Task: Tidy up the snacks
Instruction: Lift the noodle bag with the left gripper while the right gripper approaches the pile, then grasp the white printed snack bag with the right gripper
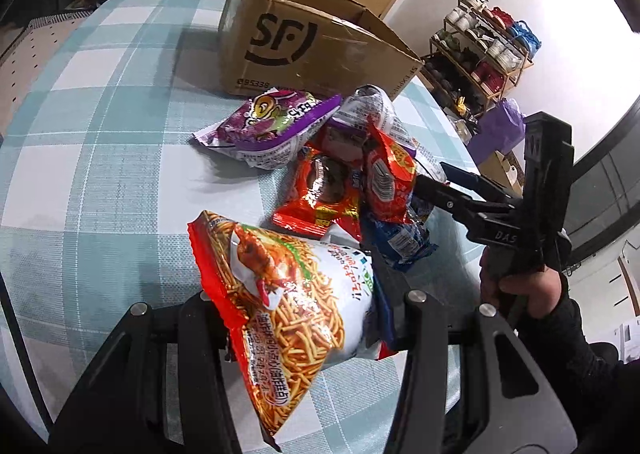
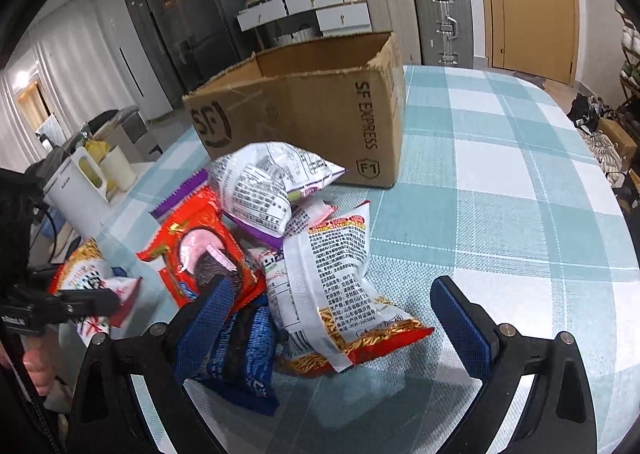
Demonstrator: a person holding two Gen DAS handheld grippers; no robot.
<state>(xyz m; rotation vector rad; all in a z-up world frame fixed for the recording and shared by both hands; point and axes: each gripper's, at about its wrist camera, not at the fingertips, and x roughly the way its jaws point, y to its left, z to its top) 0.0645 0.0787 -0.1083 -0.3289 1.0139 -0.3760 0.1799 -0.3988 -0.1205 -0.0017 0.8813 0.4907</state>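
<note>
My left gripper (image 1: 300, 318) is shut on a red-and-white noodle snack bag (image 1: 288, 302), held above the checked table; it also shows at the left of the right wrist view (image 2: 88, 286). A pile of snack bags lies beyond: a purple bag (image 1: 268, 121), a red bag (image 1: 320, 185), a blue bag (image 1: 400, 238). My right gripper (image 2: 336, 314) is open over the pile, its fingers straddling a white noodle bag (image 2: 332, 286) and the blue bag (image 2: 240, 354). It reaches in from the right in the left wrist view (image 1: 444, 177). An open SF cardboard box (image 1: 312, 49) stands behind the pile.
The table (image 2: 500, 173) has a blue-and-white checked cloth. A white kettle (image 2: 80, 189) stands off the table's left edge. A shoe rack (image 1: 480, 53) is by the wall. Suitcases (image 2: 440, 13) and drawers stand behind the box.
</note>
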